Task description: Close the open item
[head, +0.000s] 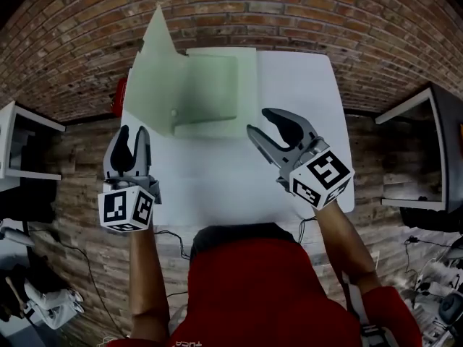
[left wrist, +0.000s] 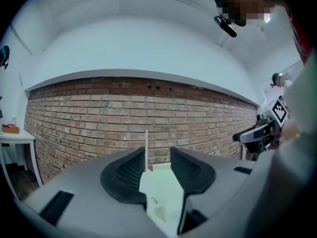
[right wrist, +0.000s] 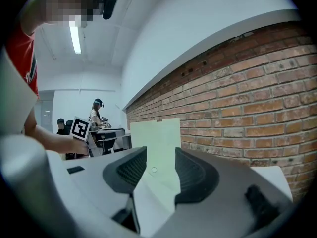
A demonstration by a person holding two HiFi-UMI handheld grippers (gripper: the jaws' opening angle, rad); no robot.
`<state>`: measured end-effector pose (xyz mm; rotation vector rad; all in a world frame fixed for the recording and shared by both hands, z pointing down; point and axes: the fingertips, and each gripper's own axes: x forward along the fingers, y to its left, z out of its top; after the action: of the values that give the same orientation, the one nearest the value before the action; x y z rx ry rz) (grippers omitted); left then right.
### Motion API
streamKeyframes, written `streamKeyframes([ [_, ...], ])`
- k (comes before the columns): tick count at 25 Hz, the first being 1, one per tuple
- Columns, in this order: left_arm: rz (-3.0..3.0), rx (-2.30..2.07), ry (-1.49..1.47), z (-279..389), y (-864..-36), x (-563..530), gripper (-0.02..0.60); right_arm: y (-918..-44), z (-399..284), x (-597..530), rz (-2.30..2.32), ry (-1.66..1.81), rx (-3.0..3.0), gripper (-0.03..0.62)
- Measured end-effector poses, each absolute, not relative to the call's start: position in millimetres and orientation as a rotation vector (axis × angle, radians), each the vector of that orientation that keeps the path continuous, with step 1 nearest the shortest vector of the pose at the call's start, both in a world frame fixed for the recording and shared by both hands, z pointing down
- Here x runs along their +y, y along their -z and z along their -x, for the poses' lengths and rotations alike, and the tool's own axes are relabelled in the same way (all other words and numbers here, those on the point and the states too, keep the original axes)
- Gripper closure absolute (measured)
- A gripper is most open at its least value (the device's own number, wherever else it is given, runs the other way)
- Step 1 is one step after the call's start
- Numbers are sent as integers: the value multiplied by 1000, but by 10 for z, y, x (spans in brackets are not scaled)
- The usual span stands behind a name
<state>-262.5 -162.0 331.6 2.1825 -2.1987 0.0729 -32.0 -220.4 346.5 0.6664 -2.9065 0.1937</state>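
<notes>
Both of the person's forearms reach forward over the near edge of the white surface (head: 304, 100), one on each side of the red-shirted body. The left tongs (head: 132, 132) sit at the surface's left edge, pointing level towards the brick wall (head: 304, 13), marker cube nearest the person. Their jaws stand well apart with nothing gripped; in the left gripper view (left wrist: 157, 155) only the distant folder shows through the gap. The right tongs (head: 259, 120) are angled inward to the left and tipped slightly down, jaws likewise spread and empty (right wrist: 161, 155).

The pale green folder (head: 213, 85) lies open at the far left of the surface, ahead of both tongs and touched by neither. Its flap (head: 160, 56) stands upright along its left side, with a small round snap (head: 173, 113) near the lower corner.
</notes>
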Motion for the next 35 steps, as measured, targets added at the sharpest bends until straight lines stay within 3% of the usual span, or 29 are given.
streamKeyframes([
  [6,-2161,-2180,-175,2769,-3474,-1852,390,-3689,338,-2402,-714,-239,-2835,411],
  [25,-2259,-2046,-205,2867,-3600,-2309,387,-4766,314,-2731,-863,-587,-2546,370],
  [35,-2263,-2041,-214,2788,-3618,-2356,454,-5077,295,-2786,-852,-725,-2490,370],
])
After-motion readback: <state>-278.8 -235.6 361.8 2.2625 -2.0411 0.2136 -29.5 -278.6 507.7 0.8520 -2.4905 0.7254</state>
